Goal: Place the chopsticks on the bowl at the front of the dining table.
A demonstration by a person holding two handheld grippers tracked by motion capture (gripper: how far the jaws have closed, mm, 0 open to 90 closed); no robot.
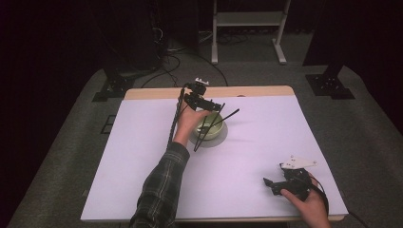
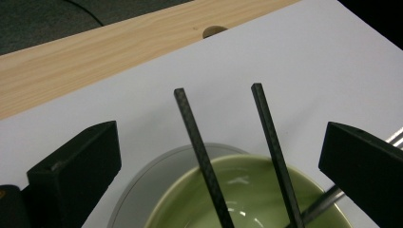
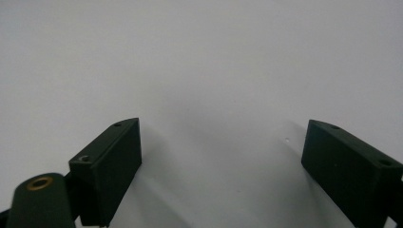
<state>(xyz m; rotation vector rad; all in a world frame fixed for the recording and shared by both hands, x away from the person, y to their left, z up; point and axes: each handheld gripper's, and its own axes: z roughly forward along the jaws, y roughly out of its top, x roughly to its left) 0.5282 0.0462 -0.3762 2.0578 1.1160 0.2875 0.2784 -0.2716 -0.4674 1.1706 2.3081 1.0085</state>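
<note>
Where the two hands work: on a table (image 1: 142,156) covered by a white sheet, with a bare wooden strip along its far edge.
Left tongs (image 1: 205,105): held over the far middle of the table, directly above the green bowl; in the left gripper view the two black jaws stand wide apart, released, with nothing clamped between them.
Green bowl (image 1: 210,129): sits on the white sheet just right of the left hand (image 1: 187,124), resting on a grey round base that shows at its near rim in the left gripper view; the glazed inside is pale green and glossy.
Chopsticks (image 2: 204,156): two dark, square-section sticks standing in the bowl, their lower ends inside it and their upper ends leaning out over the rim; in the left gripper view both rise between the open jaws without touching either one.
Metal utensil (image 2: 328,199): a thin silver handle lies across the bowl's rim beside the right-hand jaw; its working end is hidden.
Right tongs (image 1: 275,183): held low at the near right corner of the table, well apart from the bowl; jaws spread, released, over bare white sheet.
Right hand (image 1: 309,204): grips the body of the right tongs from the near side.
</note>
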